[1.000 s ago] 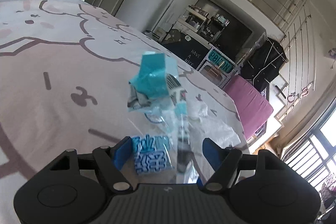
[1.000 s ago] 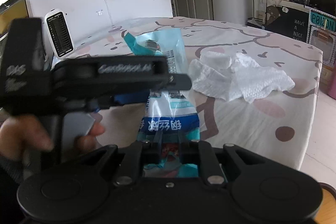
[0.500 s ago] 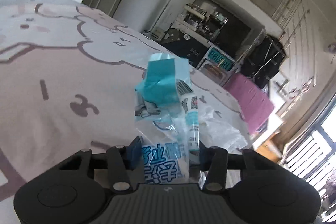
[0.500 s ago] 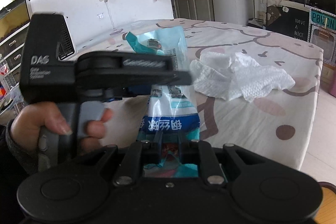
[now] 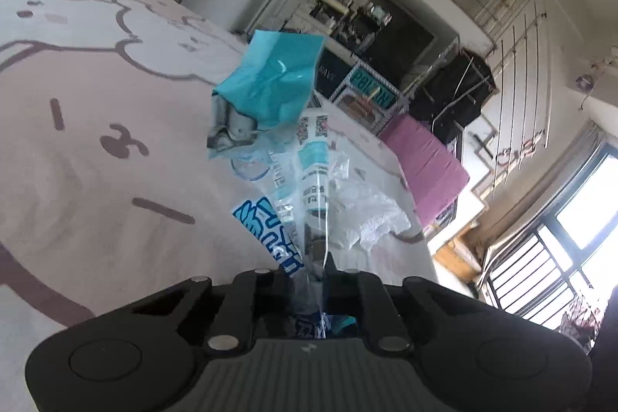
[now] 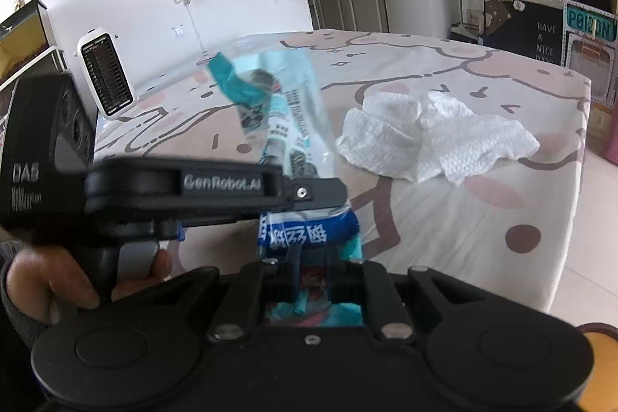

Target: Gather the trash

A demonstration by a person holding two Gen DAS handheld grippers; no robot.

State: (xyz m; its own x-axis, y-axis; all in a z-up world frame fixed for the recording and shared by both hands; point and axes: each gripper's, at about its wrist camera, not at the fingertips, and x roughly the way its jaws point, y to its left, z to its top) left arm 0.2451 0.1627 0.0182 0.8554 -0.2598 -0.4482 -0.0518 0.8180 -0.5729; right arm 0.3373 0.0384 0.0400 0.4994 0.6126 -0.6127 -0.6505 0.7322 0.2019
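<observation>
Pinching one plastic wrapper [image 5: 270, 126] lengthwise, both the left hand-held gripper [image 5: 309, 280], whose jaws have just been closing onto it, and the right hand-held gripper [image 6: 313, 257] are clamped on it, leaving the crumpled tissue [image 6: 436, 138] on the desk [image 6: 483, 219] nearer the right one.

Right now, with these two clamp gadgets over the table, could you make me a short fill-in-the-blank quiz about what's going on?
1. Both the left gripper and the right gripper are shut on the same plastic ____.
2. The crumpled paper towel lies on the ____, untouched.
3. The wrapper's folded far end is coloured ____.
4. The tablecloth print is pink and ____.

Missing words: wrapper; table; teal; brown.
</observation>
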